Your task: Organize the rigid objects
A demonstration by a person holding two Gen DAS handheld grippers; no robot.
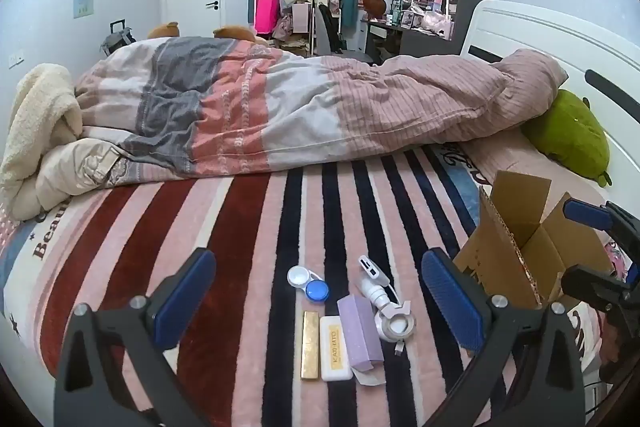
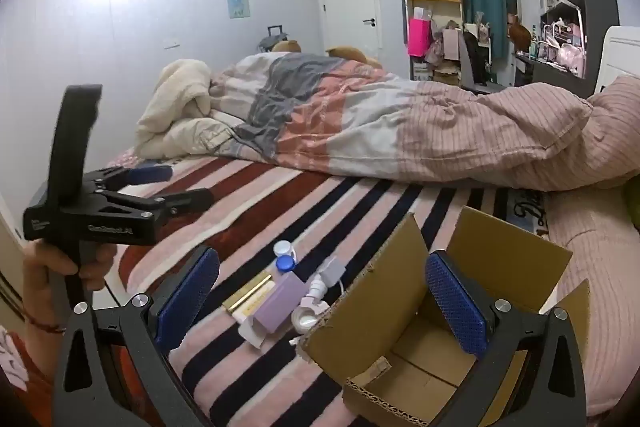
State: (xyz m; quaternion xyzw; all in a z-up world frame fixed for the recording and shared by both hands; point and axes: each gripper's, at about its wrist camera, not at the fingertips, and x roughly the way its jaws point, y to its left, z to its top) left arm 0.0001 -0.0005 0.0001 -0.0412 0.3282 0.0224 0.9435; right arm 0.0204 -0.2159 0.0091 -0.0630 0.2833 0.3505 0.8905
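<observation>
Small rigid items lie together on the striped bed cover: a white and blue contact lens case [image 1: 308, 283] [image 2: 285, 256], a gold bar [image 1: 310, 345] [image 2: 248, 295], a white KATO case [image 1: 335, 347], a lilac box [image 1: 360, 333] [image 2: 277, 301], a white charger with cable [image 1: 374, 277] [image 2: 332, 273] and a round white holder [image 1: 396, 325] [image 2: 304, 319]. An open cardboard box [image 1: 520, 259] [image 2: 420, 347] stands to their right. My left gripper [image 1: 318, 301] is open and empty above the items. My right gripper [image 2: 322, 297] is open and empty over the box's left flap.
A rumpled pink and grey duvet [image 1: 280, 107] lies across the bed behind the items. A green plush [image 1: 568, 131] rests by the white headboard [image 1: 560, 39]. A cream blanket [image 1: 36, 115] is bunched at the left. A desk and shelves stand beyond the bed.
</observation>
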